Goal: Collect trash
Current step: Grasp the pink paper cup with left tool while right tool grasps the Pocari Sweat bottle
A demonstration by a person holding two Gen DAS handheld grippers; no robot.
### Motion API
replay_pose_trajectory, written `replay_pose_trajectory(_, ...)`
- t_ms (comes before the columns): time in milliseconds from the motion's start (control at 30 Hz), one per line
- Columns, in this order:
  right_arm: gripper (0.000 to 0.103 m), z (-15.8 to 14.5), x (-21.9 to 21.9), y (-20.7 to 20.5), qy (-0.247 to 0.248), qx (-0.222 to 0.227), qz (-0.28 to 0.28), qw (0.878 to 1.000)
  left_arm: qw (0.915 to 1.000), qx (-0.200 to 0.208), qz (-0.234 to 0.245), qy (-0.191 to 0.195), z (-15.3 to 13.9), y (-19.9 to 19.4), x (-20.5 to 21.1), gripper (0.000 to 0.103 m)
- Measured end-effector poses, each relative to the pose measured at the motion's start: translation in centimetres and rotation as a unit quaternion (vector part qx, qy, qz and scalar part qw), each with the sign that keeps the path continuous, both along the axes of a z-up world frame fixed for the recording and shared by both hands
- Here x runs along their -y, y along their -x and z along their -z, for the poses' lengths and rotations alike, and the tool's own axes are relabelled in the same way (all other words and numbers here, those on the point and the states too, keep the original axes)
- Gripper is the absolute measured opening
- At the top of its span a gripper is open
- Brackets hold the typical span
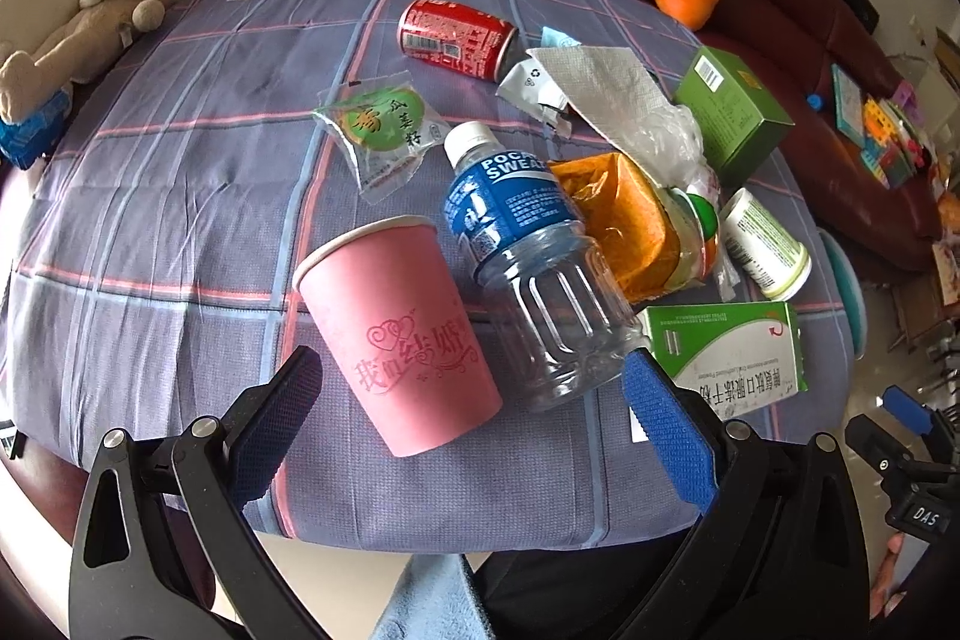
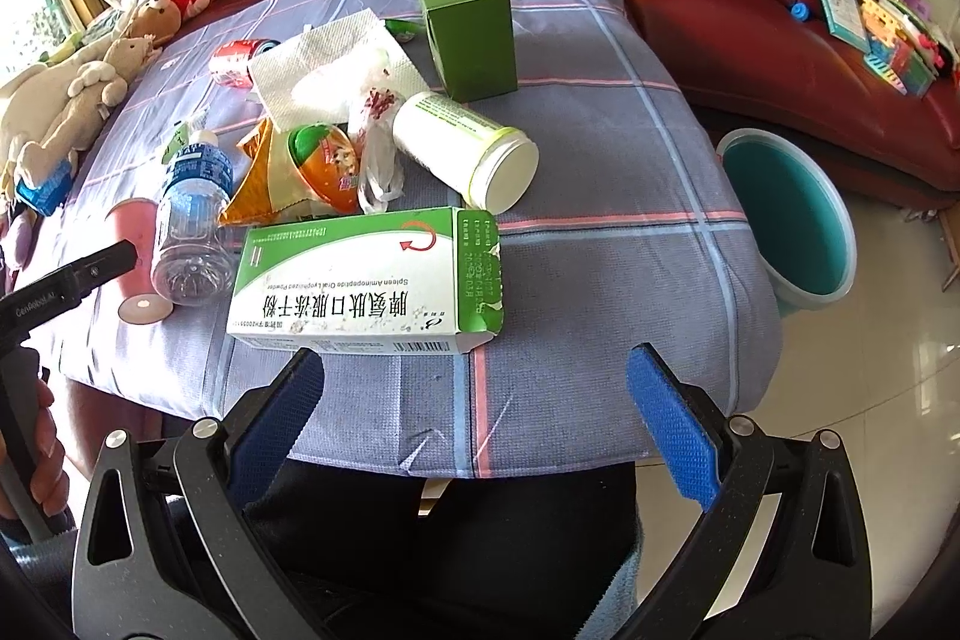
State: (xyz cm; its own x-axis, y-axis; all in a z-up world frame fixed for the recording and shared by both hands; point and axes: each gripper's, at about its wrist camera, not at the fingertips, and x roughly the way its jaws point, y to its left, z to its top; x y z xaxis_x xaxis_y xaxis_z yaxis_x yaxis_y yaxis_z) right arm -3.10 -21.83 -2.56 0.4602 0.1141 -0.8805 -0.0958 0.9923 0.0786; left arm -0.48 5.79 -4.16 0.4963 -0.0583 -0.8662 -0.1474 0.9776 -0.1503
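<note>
Our left gripper (image 1: 471, 412) has fingers spread around the tipped cup (image 1: 399, 334). Right gripper (image 2: 474, 412) fingers spread, empty, just short of the box (image 2: 366, 280). Bin (image 2: 792, 214) sits beside the surface (image 2: 600, 148).

a pink paper cup (image 1: 401, 340) lies on its side, mouth facing away, touching a clear bottle (image 1: 528, 262) with a blue label and white cap, also lying down. beyond them a green snack packet (image 1: 381, 130) lies flat and a red can (image 1: 456, 38) lies on its side. a white napkin (image 1: 606, 91) drapes over an orange wrapper (image 1: 624, 220). a white tub (image 2: 465, 148) lies tipped beside an upright green box (image 2: 471, 31). a green-and-white medicine box (image 2: 369, 280) lies flat nearest the edge.
</note>
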Motion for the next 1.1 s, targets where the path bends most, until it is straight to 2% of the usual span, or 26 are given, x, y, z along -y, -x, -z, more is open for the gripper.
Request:
replay_pose_trajectory(233, 0.097, 0.9, -0.6, -0.4, 0.001, -0.012, -0.010, 1.000, 0.9993, -0.014, -0.032, 0.010, 1.1, 0.5, -2.9, 0.100)
replay_pose_trajectory(467, 0.097, 0.9, -2.8, -1.4, 0.000, -0.017, -0.045, 0.999, 0.9986, -0.027, -0.042, 0.018, 2.8, -0.1, -3.8, 0.100)
replay_pose_trajectory(600, 0.097, 0.5, -3.8, -2.4, -0.002, -0.021, -0.059, 0.998, 0.9987, -0.025, -0.032, 0.029, 3.8, -1.0, -4.1, 0.092)
replay_pose_trajectory(667, 0.097, 0.3, -4.5, -3.2, -0.010, -0.026, -0.066, 0.997, 0.9988, -0.023, -0.031, 0.029, 4.4, -1.2, -4.2, 0.067)
replay_pose_trajectory(700, 0.097, 0.1, -4.9, -3.7, -0.016, -0.031, -0.070, 0.997, 0.9988, -0.026, -0.030, 0.028, 4.7, -1.3, -4.3, 0.059)
replay_pose_trajectory(833, 0.097, -0.6, -7.2, -5.7, -0.046, -0.049, -0.092, 0.994, 0.9997, -0.005, -0.023, 0.011, 4.4, -1.2, -5.1, 0.059)
replay_pose_trajectory(900, 0.097, -1.0, -9.1, -6.6, -0.054, -0.047, -0.111, 0.991, 0.9995, -0.005, -0.021, 0.022, 4.5, -1.4, -6.1, 0.059)
replay_pose_trajectory(933, 0.095, -1.3, -10.4, -7.2, -0.056, -0.046, -0.124, 0.990, 0.9994, -0.005, -0.019, 0.028, 4.5, -1.5, -6.6, 0.059)
replay_pose_trajectory(967, 0.087, -1.3, -11.3, -7.6, -0.057, -0.048, -0.132, 0.988, 0.9993, -0.005, -0.018, 0.032, 4.6, -1.6, -7.2, 0.059)
replay_pose_trajectory(1000, 0.071, -1.2, -12.4, -8.2, -0.056, -0.053, -0.141, 0.987, 0.9992, -0.003, -0.018, 0.037, 4.6, -1.7, -7.7, 0.059)
replay_pose_trajectory(1067, 0.048, -0.7, -14.4, -9.9, -0.063, -0.077, -0.159, 0.982, 0.9988, 0.001, -0.018, 0.046, 4.5, -1.8, -8.8, 0.059)
replay_pose_trajectory(1100, 0.047, -0.4, -15.0, -10.5, -0.066, -0.087, -0.165, 0.980, 0.9987, 0.004, -0.019, 0.048, 4.4, -1.9, -9.3, 0.059)
